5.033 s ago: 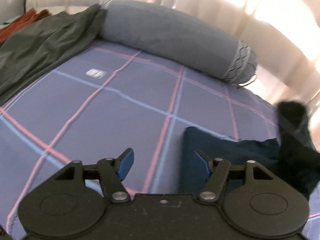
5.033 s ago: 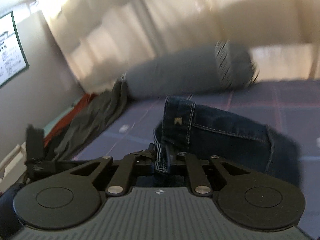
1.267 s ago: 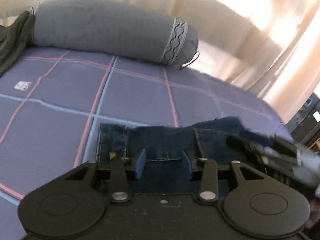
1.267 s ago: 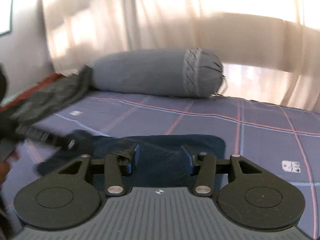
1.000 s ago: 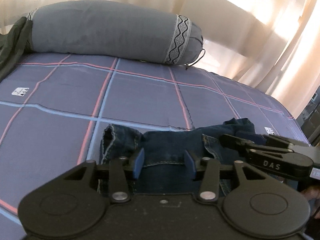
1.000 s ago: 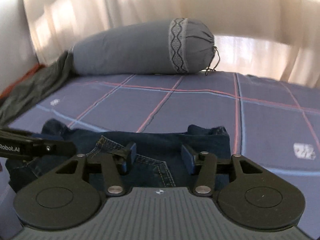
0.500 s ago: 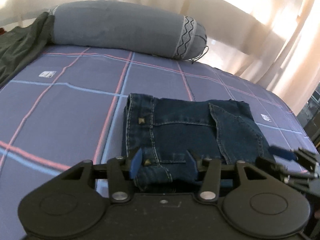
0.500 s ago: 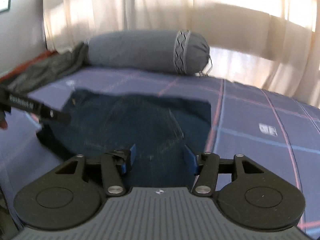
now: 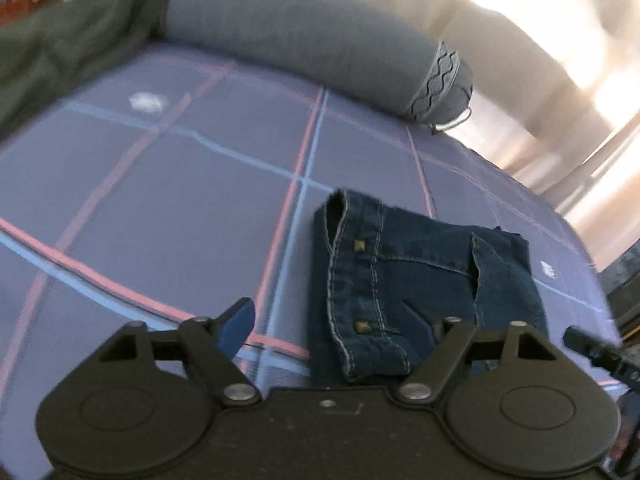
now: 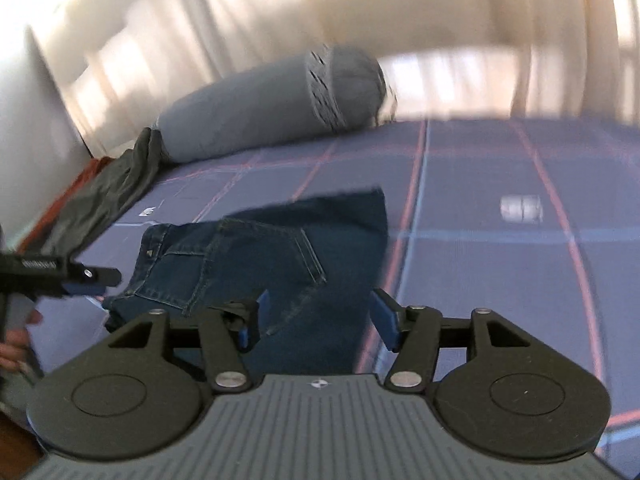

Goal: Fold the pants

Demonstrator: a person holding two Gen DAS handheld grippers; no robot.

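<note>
Dark blue jeans point(image 9: 420, 272) lie folded into a compact rectangle on the purple checked bedsheet point(image 9: 160, 184), waistband and rivets to the left. My left gripper point(image 9: 328, 320) stands open wide just short of the jeans' near left corner, pads off the cloth. In the right wrist view the jeans point(image 10: 260, 256) lie flat ahead. My right gripper point(image 10: 320, 312) hovers over their near edge with its jaws opening and nothing pressed between the pads. The left gripper point(image 10: 60, 276) shows at the far left there, and the right gripper's tip point(image 9: 596, 352) shows at the far right of the left wrist view.
A long grey bolster pillow point(image 9: 300, 36) lies across the head of the bed, before pale curtains point(image 10: 360, 12). A dark green garment point(image 9: 60, 52) is heaped at the back left, over red cloth point(image 10: 90, 170). A hand point(image 10: 16, 340) holds the left gripper.
Both grippers have let go of the jeans, opened wider and drawn back. The jeans now lie flat and folded. The left gripper has shifted left, leaving the jeans to its right.
</note>
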